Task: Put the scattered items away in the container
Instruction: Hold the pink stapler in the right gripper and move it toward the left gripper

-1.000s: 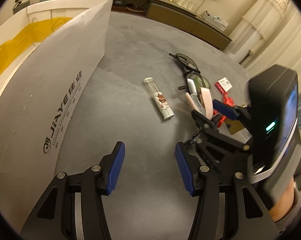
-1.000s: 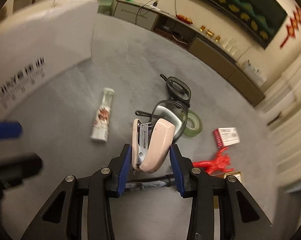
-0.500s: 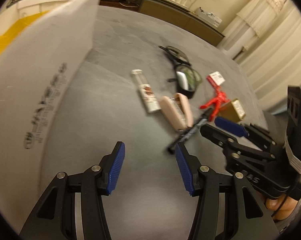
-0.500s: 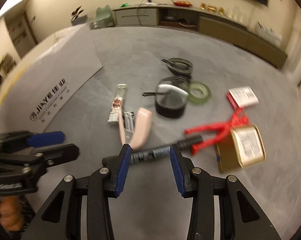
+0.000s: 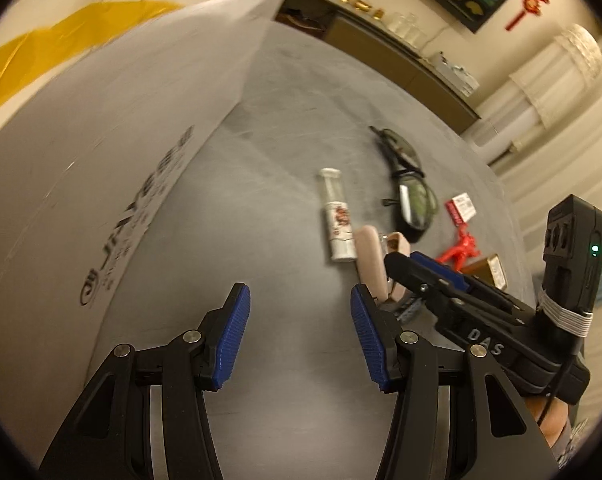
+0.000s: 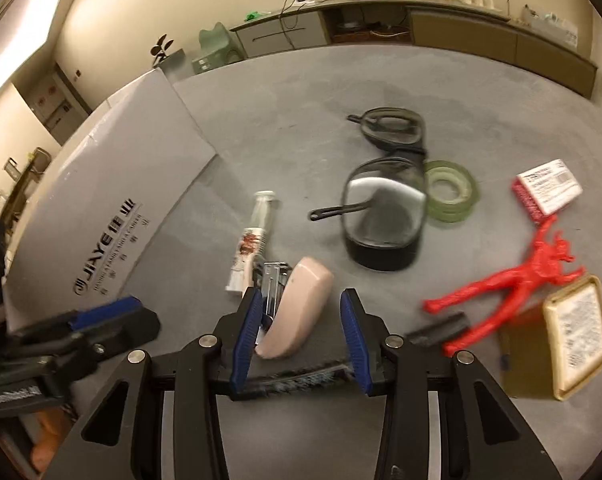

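Pale pink plastic: a stapler (image 6: 297, 312) lies on the grey table (image 6: 285, 132), hinged partly open, its metal magazine showing. The right gripper (image 6: 299, 330) hangs just over it, jaws spread wide and gripping nothing, one blue pad on each side of the stapler's near end. A black marker (image 6: 301, 376) lies crosswise under those jaws. The risk, as I judge it: closing here could pinch the marker along with the stapler, or squeeze the open stapler shut so it twists free.

Just left of the stapler lies a small white tube (image 6: 253, 240). Beyond are dark goggles (image 6: 385, 208), a green tape roll (image 6: 453, 192), a red figurine (image 6: 517, 280), a red-and-white packet (image 6: 549, 188) and a tan box (image 6: 577, 332).

The left gripper (image 5: 299, 340) hovers over bare table, also spread and empty. The container, a large white carton (image 5: 101, 168), stands to the left, its tall flap a lip to clear. The table between is free.
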{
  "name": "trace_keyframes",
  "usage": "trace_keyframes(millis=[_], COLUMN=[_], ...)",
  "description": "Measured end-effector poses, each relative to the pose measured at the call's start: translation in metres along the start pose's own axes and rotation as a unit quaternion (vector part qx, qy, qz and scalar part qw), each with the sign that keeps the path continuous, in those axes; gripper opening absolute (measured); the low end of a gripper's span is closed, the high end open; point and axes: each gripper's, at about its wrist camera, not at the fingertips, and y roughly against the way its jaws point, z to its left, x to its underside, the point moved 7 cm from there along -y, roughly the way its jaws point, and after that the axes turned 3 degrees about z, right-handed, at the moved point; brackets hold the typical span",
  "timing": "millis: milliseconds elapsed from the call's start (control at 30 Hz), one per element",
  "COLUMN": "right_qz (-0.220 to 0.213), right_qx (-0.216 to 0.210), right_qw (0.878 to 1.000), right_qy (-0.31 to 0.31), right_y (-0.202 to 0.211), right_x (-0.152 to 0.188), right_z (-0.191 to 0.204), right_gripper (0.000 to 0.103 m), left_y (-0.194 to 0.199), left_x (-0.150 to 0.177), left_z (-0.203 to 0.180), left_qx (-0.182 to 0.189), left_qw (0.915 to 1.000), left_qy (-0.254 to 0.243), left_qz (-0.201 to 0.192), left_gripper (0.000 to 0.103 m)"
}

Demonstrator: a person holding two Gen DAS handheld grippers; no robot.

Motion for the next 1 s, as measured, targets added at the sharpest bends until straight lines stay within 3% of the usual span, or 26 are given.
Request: trace_keyframes(millis=[100,133,300,367,533,700,833,1000], right_qz=[0.002,0.0,-0.003,-0.006,0.007,0.021,0.009,0.0], right_qx=[0.011,0.033,0.104,0.095,0.037,-0.021,0.014,0.044], right_qw=[0.999,0.998,0.986,0.987,0.996,0.999,0.997,0.993], right_qy=[0.03,0.048,0.13,0.13,0.087,0.043,0.078,0.108], right_y=[0.001,0.001,0.0,0.001,-0.001,-0.003,-0.001,0.003], right_x=[0.0,0.0,0.005,0.008,0.013,0.018,0.019,0.024], right_z=[0.014,0.019,0.049,0.055,0.057,0.059,0.071,0.082], right_gripper=[0.022,0.019,0.015,0.016,0.039,0.037,0.023,0.021], left_y=[0.004,0.008,0.022,0.025,0.029,0.032,0.028,0.023], left_x=[-0.002,-0.003,-0.005,-0.005,-0.004,-0.005,-0.003,0.001], left_z=[0.002,0.001,0.005,0.008,0.009,0.009,0.011,0.012], left_qx=[0.009,0.011,0.012,0.019,0.033,0.037,0.027,0.021], left_qw=[0.9999,0.9999,0.9996,0.9994,0.999,0.9988,0.9994,0.9997], left_qy=[0.007,0.006,0.009,0.017,0.023,0.022,0.018,0.011], left_qz=[-0.004,-0.008,-0.024,-0.023,-0.021,-0.022,-0.011,0.001], left_gripper=[0.055,0.055,0.055,0.055,0.055,0.055,0.055,0.055])
